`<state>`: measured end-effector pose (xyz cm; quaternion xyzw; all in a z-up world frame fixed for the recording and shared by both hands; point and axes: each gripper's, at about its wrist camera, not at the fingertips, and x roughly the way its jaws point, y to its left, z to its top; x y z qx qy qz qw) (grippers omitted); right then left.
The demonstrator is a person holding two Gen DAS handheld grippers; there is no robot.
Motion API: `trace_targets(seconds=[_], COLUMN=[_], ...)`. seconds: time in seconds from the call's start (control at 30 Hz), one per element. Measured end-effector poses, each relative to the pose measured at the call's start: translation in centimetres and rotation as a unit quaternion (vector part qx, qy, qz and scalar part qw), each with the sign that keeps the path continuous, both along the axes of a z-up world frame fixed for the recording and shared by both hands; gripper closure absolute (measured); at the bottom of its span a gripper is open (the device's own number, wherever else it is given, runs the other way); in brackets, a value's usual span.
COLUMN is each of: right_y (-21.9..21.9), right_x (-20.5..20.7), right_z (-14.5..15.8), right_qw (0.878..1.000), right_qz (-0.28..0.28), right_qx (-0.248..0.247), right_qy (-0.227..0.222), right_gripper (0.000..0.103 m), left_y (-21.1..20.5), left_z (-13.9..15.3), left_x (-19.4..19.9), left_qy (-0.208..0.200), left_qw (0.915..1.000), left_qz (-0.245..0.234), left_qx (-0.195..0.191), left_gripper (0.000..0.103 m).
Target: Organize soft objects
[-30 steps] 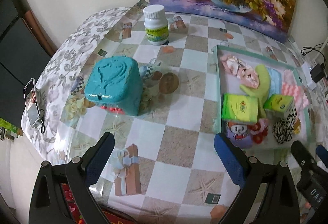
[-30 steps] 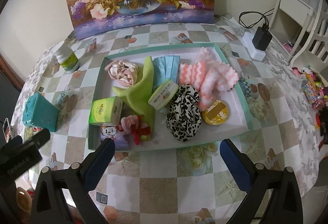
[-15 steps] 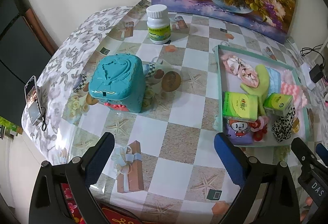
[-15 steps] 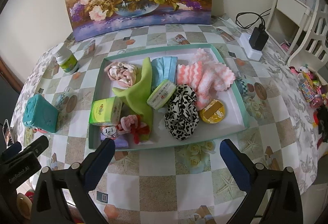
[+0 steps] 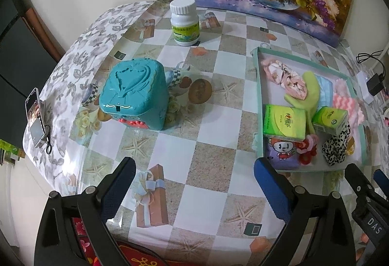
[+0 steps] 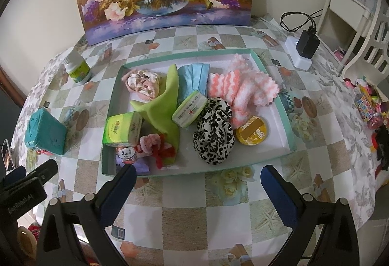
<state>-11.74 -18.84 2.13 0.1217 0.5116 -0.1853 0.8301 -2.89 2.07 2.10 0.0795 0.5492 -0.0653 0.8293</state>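
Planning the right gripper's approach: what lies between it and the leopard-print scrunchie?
In the right wrist view, the right gripper is open; only bare tablecloth and the tray near rim separate it from the leopard-print scrunchie.

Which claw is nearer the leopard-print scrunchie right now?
Right. The right claw hangs open just in front of the leopard-print scrunchie; the left claw is off to its left, over bare table.

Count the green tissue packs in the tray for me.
2. The larger tissue pack lies at the tray's left side; the smaller tissue pack leans mid-tray. Others may be buried.
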Motion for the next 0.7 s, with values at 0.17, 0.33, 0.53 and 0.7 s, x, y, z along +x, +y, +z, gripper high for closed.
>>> trace_targets(seconds=[0.17, 0.33, 0.53, 0.7], right_y=[0.02, -0.03, -0.06, -0.1], right_x=[0.08, 0.1, 0.11, 0.12], right_z=[-0.01, -0.02, -0.06, -0.11], right_qw=[1.0, 1.0, 1.0, 1.0], right_qz=[0.003, 0.005, 0.005, 0.005], right_qx=[-0.005, -0.008, -0.008, -0.008], right_qy=[0.003, 0.004, 0.005, 0.006], right_gripper=[0.0, 0.0, 0.0, 0.0], left_y=[-0.09, -0.21, -0.14, 0.22], left_z=[-0.25, -0.25, -0.27, -0.32], left_x=[0.07, 0.07, 0.1, 0.25], left_qy=[0.008, 0.008, 0.009, 0.013], left_qw=[0.9999, 0.9999, 0.9999, 0.9999], left_qz=[-0.005, -0.01, -0.008, 0.001], left_qx=[0.002, 0.003, 0.003, -0.003], left_gripper=[0.005, 0.005, 0.005, 0.005])
